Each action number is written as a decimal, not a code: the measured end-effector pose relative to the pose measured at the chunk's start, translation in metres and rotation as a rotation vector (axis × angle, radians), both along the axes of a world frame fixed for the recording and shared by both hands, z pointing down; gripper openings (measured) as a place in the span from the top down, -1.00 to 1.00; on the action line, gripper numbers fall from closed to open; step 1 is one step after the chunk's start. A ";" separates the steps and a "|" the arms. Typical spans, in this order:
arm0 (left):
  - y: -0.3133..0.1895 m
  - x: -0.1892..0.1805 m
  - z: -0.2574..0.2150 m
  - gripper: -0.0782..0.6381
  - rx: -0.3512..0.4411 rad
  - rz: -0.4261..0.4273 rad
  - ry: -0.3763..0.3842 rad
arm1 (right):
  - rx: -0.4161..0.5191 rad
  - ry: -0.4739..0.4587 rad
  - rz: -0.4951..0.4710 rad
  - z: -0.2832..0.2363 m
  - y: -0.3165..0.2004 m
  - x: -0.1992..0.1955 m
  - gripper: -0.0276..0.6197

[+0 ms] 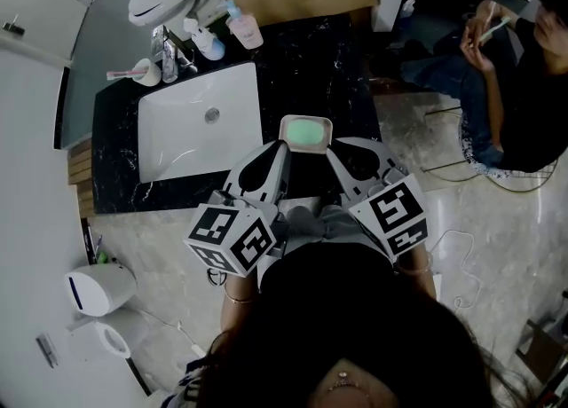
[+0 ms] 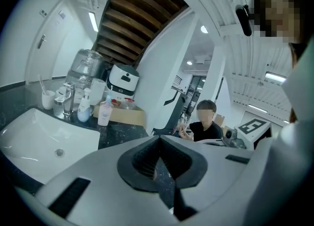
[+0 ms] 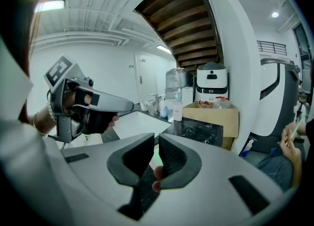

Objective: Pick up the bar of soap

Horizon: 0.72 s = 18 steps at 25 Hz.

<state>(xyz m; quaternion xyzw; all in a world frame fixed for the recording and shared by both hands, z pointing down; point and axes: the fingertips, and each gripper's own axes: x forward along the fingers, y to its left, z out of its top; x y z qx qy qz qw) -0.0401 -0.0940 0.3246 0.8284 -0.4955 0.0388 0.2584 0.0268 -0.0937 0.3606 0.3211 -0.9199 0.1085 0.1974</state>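
Approach step: left tool (image 1: 280, 151) & right tool (image 1: 332, 153) both closed, empty, either side of soap (image 1: 307, 134) in dish (image 1: 306, 118) at table (image 1: 302, 69) edge. Next: open one tool's jaws, then straddle the soap.

Seen from above, the wearer's dark hair (image 1: 355, 326) fills the bottom of the view and hides the body under it. The seated person (image 1: 510, 69) is cut off at the right edge. In the left gripper view, the left gripper (image 2: 158, 157) covers the near counter (image 2: 122, 131). The print on the pink bottle (image 1: 246, 29) is too small to read.
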 end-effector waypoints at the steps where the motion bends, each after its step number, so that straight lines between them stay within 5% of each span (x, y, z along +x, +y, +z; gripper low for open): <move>1: -0.001 -0.001 0.001 0.76 -0.001 -0.007 -0.001 | -0.003 0.000 -0.006 0.001 -0.003 0.000 0.88; 18: -0.036 -0.040 0.012 0.76 -0.010 -0.076 0.016 | -0.064 0.084 -0.049 0.047 -0.040 -0.019 0.88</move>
